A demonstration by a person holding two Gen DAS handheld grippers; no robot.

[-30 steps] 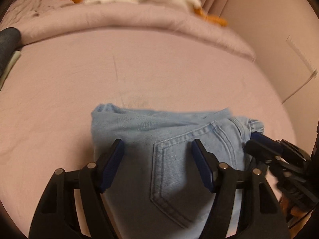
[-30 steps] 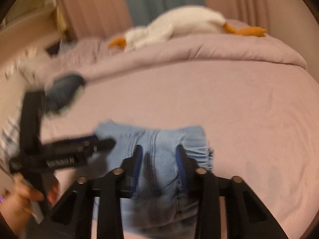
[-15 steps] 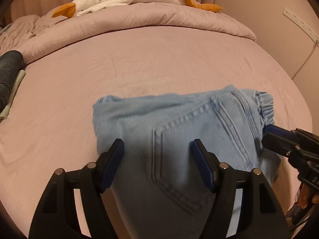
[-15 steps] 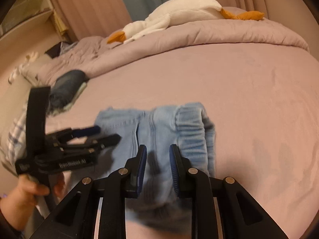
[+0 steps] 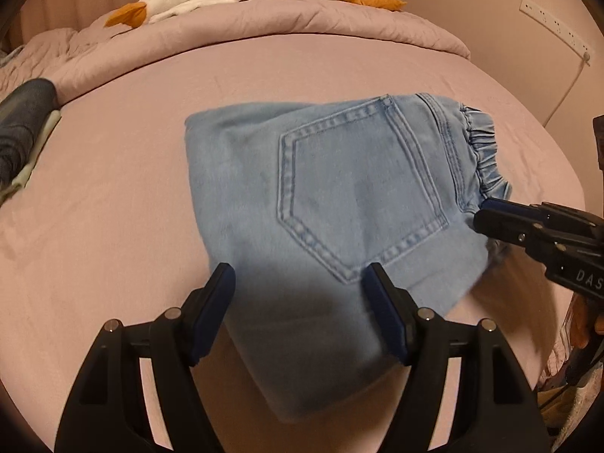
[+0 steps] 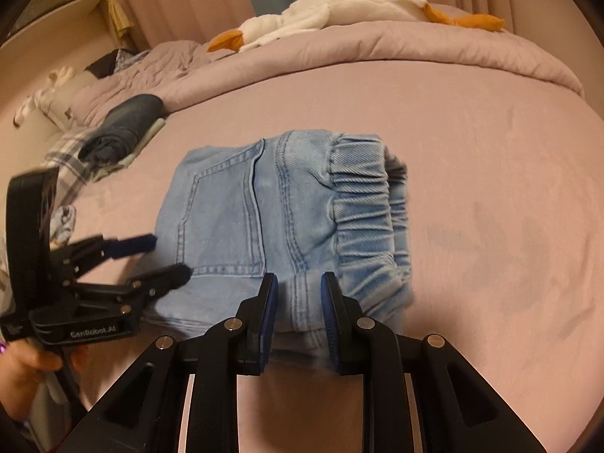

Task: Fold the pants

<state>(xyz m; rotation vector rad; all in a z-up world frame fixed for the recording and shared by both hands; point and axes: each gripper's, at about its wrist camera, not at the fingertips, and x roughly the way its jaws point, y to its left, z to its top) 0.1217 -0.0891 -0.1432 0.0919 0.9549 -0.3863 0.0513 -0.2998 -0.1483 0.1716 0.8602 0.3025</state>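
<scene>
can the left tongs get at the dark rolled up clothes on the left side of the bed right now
Probably yes. The left tongs are open and holding nothing, poised over the folded jeans. The dark rolled clothes lie off to the left, with only bare bedsheet between. Whether the arm stretches that far is uncertain.

Folded jeans (image 5: 339,204): now lying flatter, back pocket fully showing. Right gripper (image 6: 298,283): fingers are narrowing around the near waistband edge, compared with a second ago.

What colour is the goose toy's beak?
Orange; the goose toy's beak shows best in the right wrist view.
</scene>
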